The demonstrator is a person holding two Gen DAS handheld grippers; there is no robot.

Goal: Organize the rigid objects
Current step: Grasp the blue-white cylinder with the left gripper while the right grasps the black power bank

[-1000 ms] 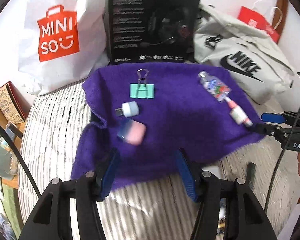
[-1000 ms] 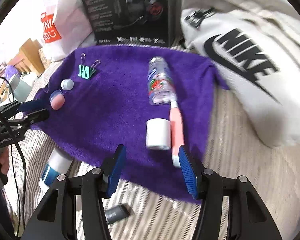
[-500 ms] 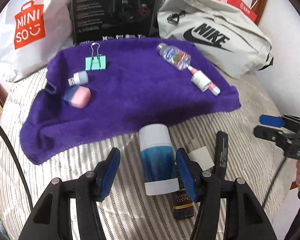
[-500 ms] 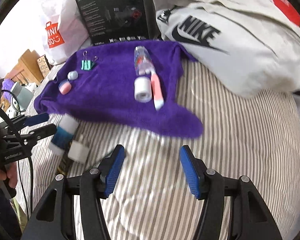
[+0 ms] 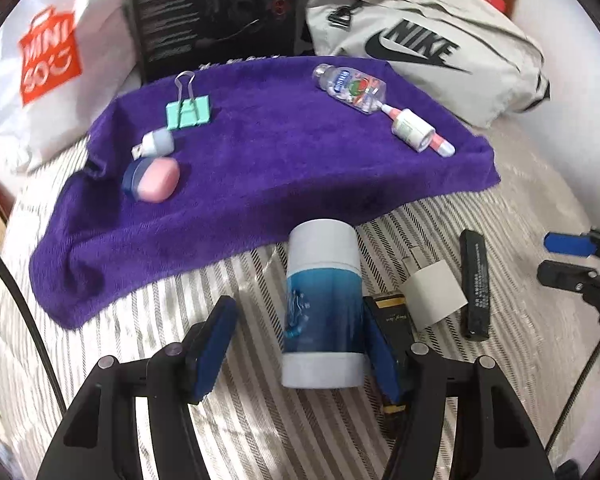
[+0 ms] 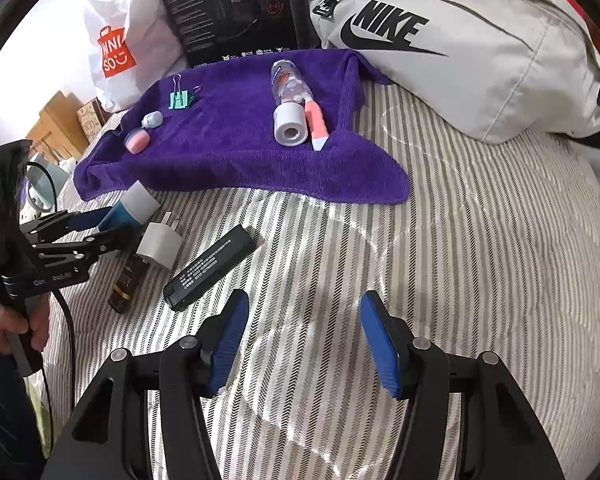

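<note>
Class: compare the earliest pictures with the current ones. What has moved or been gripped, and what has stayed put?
Both tools drew back from the purple towel to the striped bedding. The left tool now straddles the blue-and-white tube, jaws opening, left pad clear of it; not gripped. The right tool hovers empty beside the black stick. The clip, bottle and other towel items lie as before.

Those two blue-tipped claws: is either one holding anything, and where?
Neither. The left gripper is opening around the blue-and-white tube, its left pad clear. The right gripper is empty.
</note>
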